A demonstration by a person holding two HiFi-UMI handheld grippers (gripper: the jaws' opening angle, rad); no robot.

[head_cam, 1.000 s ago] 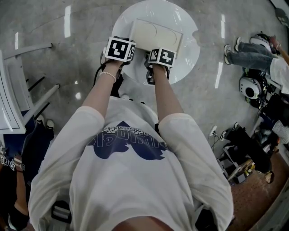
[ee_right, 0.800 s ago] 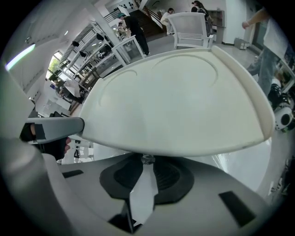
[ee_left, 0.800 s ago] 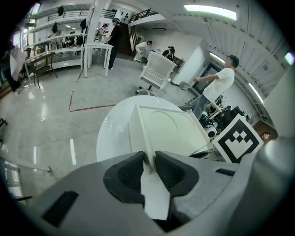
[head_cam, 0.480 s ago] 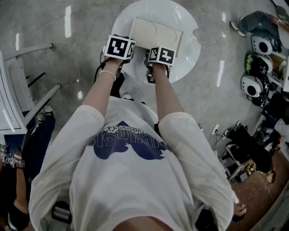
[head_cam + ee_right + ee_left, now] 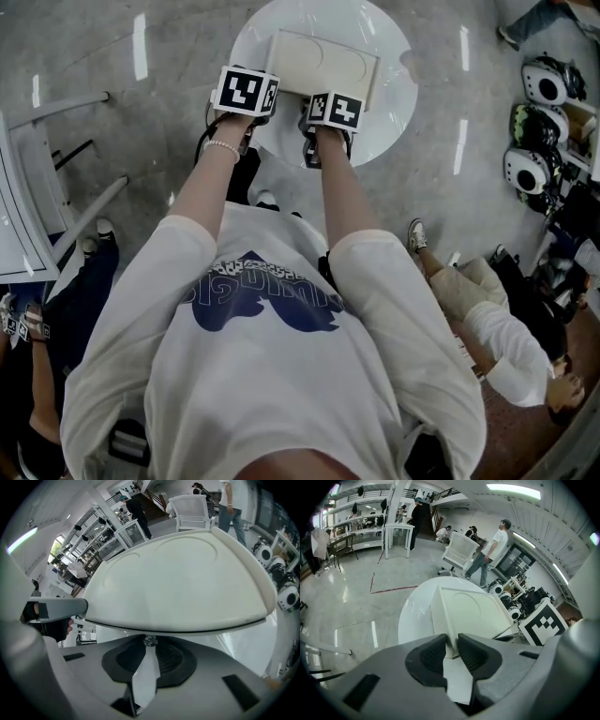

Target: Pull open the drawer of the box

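A cream box (image 5: 323, 58) with two round dents in its lid stands on a round white table (image 5: 394, 103). My left gripper (image 5: 255, 96) is at the box's near left corner. In the left gripper view its jaws (image 5: 449, 649) are closed on that corner edge of the box (image 5: 468, 611). My right gripper (image 5: 330, 105) is at the box's near front. In the right gripper view it (image 5: 150, 652) is shut on a small metal drawer knob (image 5: 150, 641) just under the lid (image 5: 187, 583). The drawer front is hidden below the lid's rim.
A person (image 5: 487, 323) sits on the floor at the lower right. Helmets (image 5: 539, 80) lie at the right edge. A white frame (image 5: 37, 187) stands at the left. Beyond the table stand a white chair (image 5: 461, 555) and a person (image 5: 494, 543).
The grippers and box sit slightly higher in the head view. The legs at the upper right have gone, and a seated person has appeared at the lower right.
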